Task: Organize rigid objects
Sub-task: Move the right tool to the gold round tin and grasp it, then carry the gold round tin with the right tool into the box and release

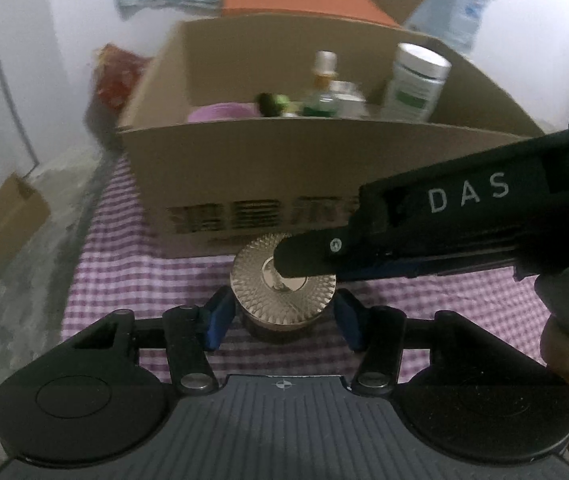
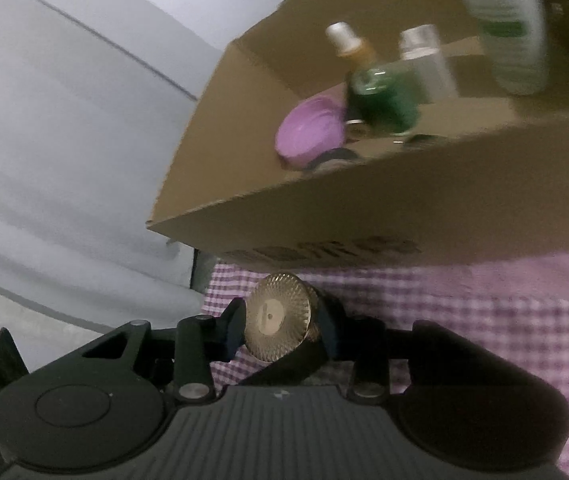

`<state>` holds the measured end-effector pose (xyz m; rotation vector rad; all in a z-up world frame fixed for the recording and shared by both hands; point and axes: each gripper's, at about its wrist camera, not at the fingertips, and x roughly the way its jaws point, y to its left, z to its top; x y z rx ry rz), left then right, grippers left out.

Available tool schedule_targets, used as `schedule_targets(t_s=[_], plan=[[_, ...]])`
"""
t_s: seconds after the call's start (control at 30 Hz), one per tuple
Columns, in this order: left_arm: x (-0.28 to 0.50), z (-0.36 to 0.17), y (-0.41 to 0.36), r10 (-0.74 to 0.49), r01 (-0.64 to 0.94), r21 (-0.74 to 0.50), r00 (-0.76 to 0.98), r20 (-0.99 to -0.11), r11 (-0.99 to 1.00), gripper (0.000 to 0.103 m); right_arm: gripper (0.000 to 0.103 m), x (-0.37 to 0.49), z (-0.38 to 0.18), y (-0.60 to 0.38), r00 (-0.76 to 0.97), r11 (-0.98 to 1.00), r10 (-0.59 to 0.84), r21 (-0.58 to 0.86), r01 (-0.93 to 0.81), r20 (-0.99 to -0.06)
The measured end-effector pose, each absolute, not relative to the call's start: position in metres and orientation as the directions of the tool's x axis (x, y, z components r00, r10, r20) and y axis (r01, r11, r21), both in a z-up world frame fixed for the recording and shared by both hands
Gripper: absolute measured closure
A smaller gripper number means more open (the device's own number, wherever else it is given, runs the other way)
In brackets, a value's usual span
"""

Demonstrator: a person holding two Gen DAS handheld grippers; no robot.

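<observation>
A round jar with a gold faceted lid (image 1: 284, 280) stands on the purple checked cloth just in front of a cardboard box (image 1: 264, 184). My left gripper (image 1: 282, 316) is open, its blue pads either side of the jar without clamping it. My right gripper (image 2: 280, 328) is shut on the jar (image 2: 278, 316), gripping its lid and body; in the left wrist view its black finger (image 1: 304, 256) lies over the lid. The box (image 2: 364, 208) holds a purple lid (image 2: 310, 130), a green bottle (image 2: 384, 100) and a tall white bottle (image 2: 504, 28).
The checked cloth (image 1: 124, 248) covers the table, whose left edge drops to the floor. A small open carton (image 1: 4, 224) lies on the floor at left. An orange box (image 1: 296, 0) and more cardboard stand behind the main box. A white wall (image 2: 64, 120) is at left.
</observation>
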<state>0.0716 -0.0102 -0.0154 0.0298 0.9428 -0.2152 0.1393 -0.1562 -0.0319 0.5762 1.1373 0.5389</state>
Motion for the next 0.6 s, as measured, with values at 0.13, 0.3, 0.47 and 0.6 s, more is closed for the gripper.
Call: schedule_targets(t_s=[0.13, 0.3, 0.47, 0.6], plan=[[0.068, -0.016, -0.03, -0.22, 0.264, -0.083, 0.547, -0.808, 0.961, 0.049, 0.061, 0.124, -0.031, -0.185, 0.354, 0.74, 0.641, 0.67, -0.053, -0.68], [0.059, -0.016, -0.053, -0.261, 0.335, -0.085, 0.524, -0.811, 0.938, 0.049, 0.061, 0.105, -0.027, -0.214, 0.38, 0.747, 0.618, 0.664, -0.01, -0.689], [0.054, -0.015, -0.067, -0.3, 0.379, -0.108, 0.495, -0.816, 0.919, 0.049, 0.061, 0.091, -0.021, -0.236, 0.397, 0.753, 0.599, 0.658, 0.018, -0.696], [0.057, -0.017, -0.072, -0.302, 0.385, -0.109, 0.486, -0.82, 0.917, 0.048, 0.061, 0.086, -0.022, -0.249, 0.397, 0.741, 0.607, 0.671, 0.03, -0.688]])
